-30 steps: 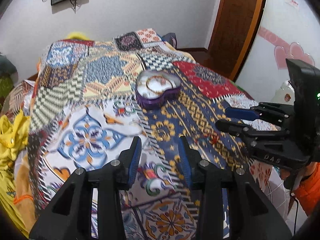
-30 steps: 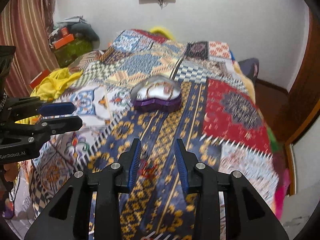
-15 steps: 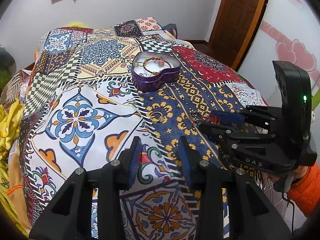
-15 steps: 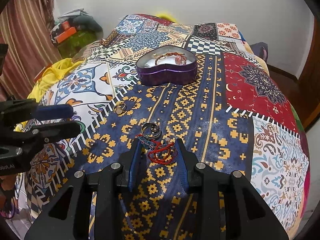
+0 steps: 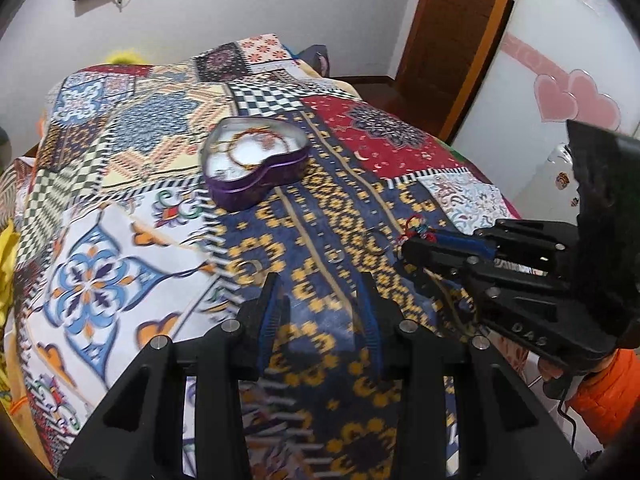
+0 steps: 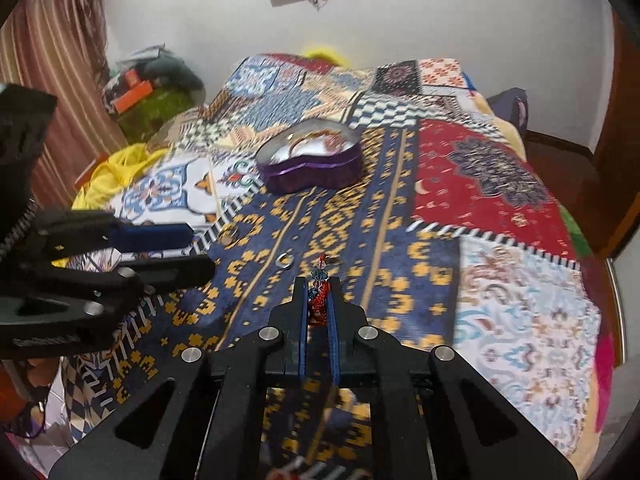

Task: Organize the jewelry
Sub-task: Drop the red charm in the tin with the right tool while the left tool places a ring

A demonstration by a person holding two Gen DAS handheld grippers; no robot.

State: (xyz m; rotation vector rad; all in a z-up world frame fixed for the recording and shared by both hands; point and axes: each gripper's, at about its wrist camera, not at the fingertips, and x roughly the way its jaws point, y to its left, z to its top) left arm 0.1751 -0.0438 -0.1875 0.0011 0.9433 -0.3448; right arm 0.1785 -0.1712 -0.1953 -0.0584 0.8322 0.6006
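- Red beaded bracelet [image 6: 319, 300] pinched between right gripper [image 6: 318, 280] pads, jaws clamped on it, over the patchwork bedspread [image 6: 500, 312].
- Left gripper [image 5: 318, 284] partly spread, nothing between its fingers.
- Silver ring [image 6: 285, 261] and gold ring [image 6: 231, 234] lie loose on the spread.
- Purple heart tin [image 6: 310, 164] farther back, bangle inside.

The right gripper [image 5: 404, 246] carries raised letters on its black body — they read "DAS" in the left wrist view. The left gripper [image 6: 198, 250] bears a line of small pale print along its lower edge — too blurred to read. No other writing can be read.
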